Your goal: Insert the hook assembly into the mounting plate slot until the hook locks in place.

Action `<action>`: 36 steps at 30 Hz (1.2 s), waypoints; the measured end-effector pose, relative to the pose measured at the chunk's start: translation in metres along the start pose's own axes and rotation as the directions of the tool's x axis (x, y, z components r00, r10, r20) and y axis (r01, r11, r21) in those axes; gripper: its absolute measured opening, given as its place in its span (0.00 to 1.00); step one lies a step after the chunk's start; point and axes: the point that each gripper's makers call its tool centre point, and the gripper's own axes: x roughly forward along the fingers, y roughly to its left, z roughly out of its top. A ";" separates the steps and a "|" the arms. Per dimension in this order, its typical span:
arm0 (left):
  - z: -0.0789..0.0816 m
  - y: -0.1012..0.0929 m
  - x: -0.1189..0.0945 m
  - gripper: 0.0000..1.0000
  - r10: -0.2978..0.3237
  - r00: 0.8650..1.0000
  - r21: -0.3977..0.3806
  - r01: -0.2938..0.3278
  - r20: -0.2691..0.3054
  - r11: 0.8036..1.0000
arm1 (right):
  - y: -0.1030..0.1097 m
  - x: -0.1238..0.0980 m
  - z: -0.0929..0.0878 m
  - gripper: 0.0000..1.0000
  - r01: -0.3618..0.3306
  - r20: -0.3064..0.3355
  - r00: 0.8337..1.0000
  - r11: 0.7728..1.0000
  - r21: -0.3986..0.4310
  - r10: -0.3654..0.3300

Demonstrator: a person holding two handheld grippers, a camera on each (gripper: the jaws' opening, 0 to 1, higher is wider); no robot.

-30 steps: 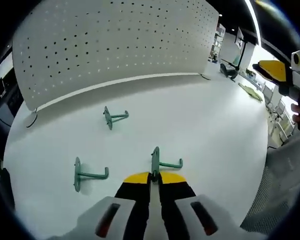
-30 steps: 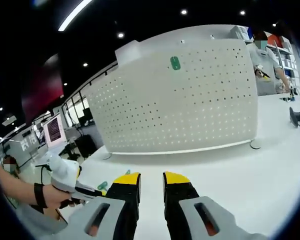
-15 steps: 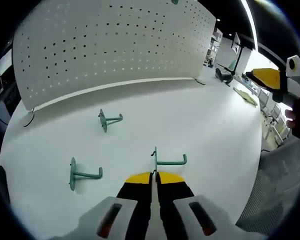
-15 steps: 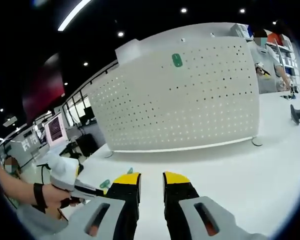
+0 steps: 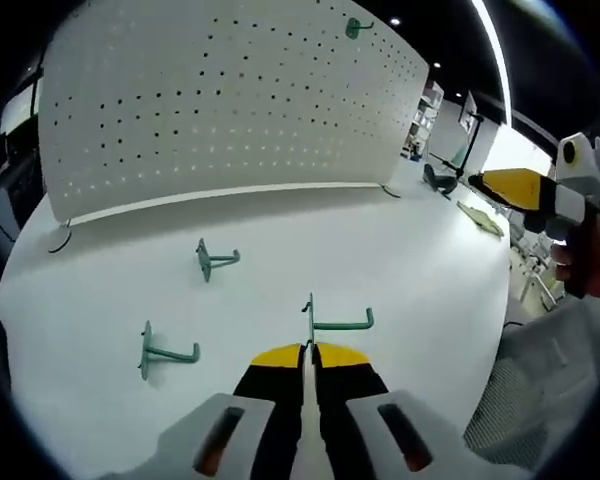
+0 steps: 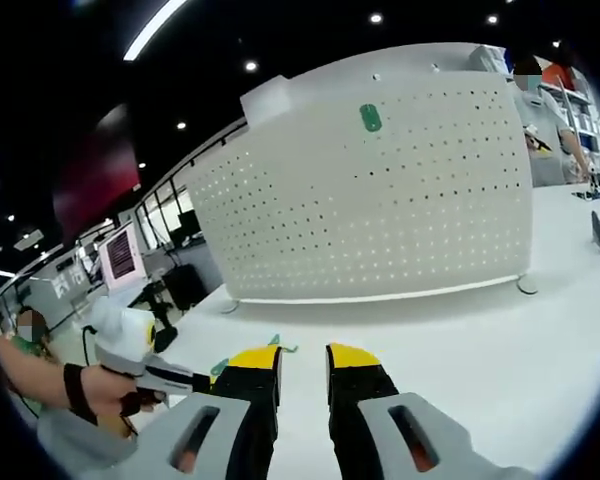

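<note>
My left gripper is shut on a green hook, held by its flat base with the prong pointing right, just above the white table. Two more green hooks lie on the table to its left. The white pegboard mounting plate stands upright at the back, with one green hook hanging near its top. My right gripper is open and holds nothing, facing the pegboard where a green hook base shows high up. The left gripper shows at lower left, in a hand.
A black object and a flat greenish item lie at the table's far right end. A person stands beyond the pegboard. A monitor stands at left. The right gripper hovers off the table's right edge.
My left gripper has lifted the held hook slightly off the table and the view has tilted up towards the pegboard. The right gripper stays open, drifting a little.
</note>
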 end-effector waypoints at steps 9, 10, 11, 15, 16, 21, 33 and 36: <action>0.014 -0.010 -0.012 0.04 -0.025 0.998 -0.005 0.025 0.061 1.000 | 0.011 -0.001 -0.009 0.17 -0.032 -0.020 0.999 0.999 0.020 0.032; 0.015 -0.011 -0.013 0.04 -0.024 0.998 -0.002 0.025 0.066 1.000 | 0.012 -0.001 -0.010 0.17 -0.034 -0.021 0.999 0.999 0.016 0.035; 0.016 -0.010 -0.014 0.04 -0.017 0.997 0.006 0.017 0.078 1.000 | 0.014 0.000 -0.011 0.17 -0.039 -0.027 0.999 0.999 0.014 0.039; 0.017 -0.016 -0.016 0.04 -0.038 0.996 0.003 0.038 0.084 0.999 | 0.019 -0.001 -0.012 0.17 -0.049 -0.025 0.998 0.999 0.023 0.049; 0.017 -0.017 -0.017 0.04 -0.041 0.995 0.007 0.040 0.086 0.999 | 0.020 -0.001 -0.013 0.17 -0.053 -0.024 0.998 0.998 0.024 0.053; 0.027 -0.026 -0.024 0.04 -0.067 0.988 0.007 0.066 0.139 0.998 | 0.030 0.000 -0.014 0.18 -0.084 -0.024 0.996 0.996 0.036 0.085; 0.037 -0.047 -0.039 0.04 -0.118 0.970 0.025 0.115 0.211 0.993 | 0.056 0.004 -0.026 0.18 -0.170 -0.048 0.984 0.982 0.081 0.174; 0.042 -0.050 -0.044 0.04 -0.127 0.961 0.043 0.120 0.248 0.992 | 0.063 0.006 -0.028 0.18 -0.187 -0.053 0.980 0.977 0.101 0.193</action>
